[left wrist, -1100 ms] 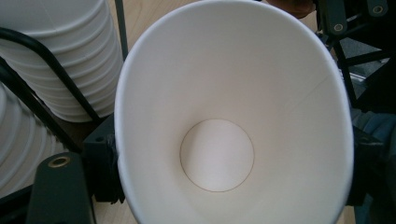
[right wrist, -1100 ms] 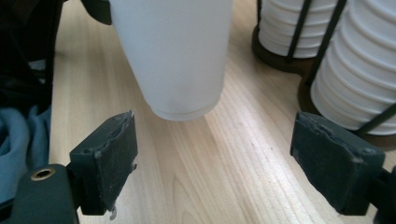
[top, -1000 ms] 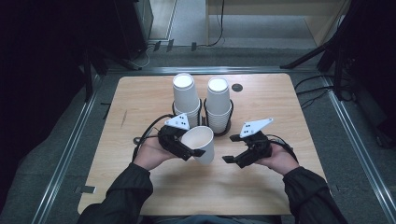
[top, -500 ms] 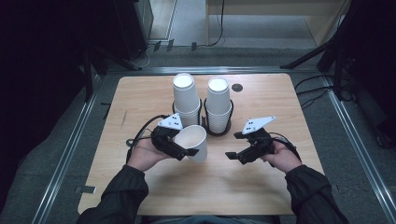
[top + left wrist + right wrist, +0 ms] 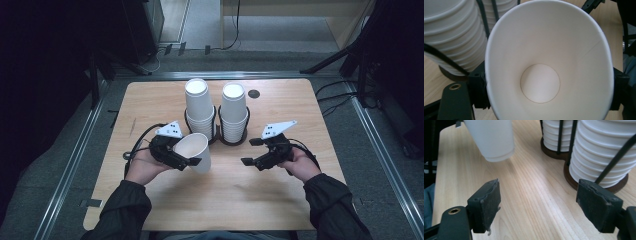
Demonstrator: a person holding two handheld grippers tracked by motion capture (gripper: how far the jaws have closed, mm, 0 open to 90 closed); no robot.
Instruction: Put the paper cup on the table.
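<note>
Near the middle of the wooden table [image 5: 150, 100], seen from the high view, the left gripper [image 5: 187, 160] clamps a single white paper cup [image 5: 194, 151] across its rim, the cup tilted with its mouth toward the person. The left gripper view looks straight into that cup [image 5: 549, 65]: the rim is squeezed to an oval between the two black jaws, and the round base shows at the bottom. Directly behind the cup stand two stacks of white cups, the left stack [image 5: 198, 107] and the right stack [image 5: 234, 112], each ringed by a black wire holder on a dark round base; the two bases touch or nearly touch. The held cup lies just in front of the left stack, close to its holder.

To the right, the right gripper [image 5: 252, 151] hovers with jaws spread wide and nothing between them. Its own view shows bare wood grain between the jaws, the held cup [image 5: 490, 138] up and to the left, and the nearer stack [image 5: 604, 152] close beside the right-hand jaw.

Bare tabletop runs from both grippers to the near edge, and on either flank out to the rounded corners. A small dark disc [image 5: 254, 93] sits near the far edge, beside the right stack.
</note>
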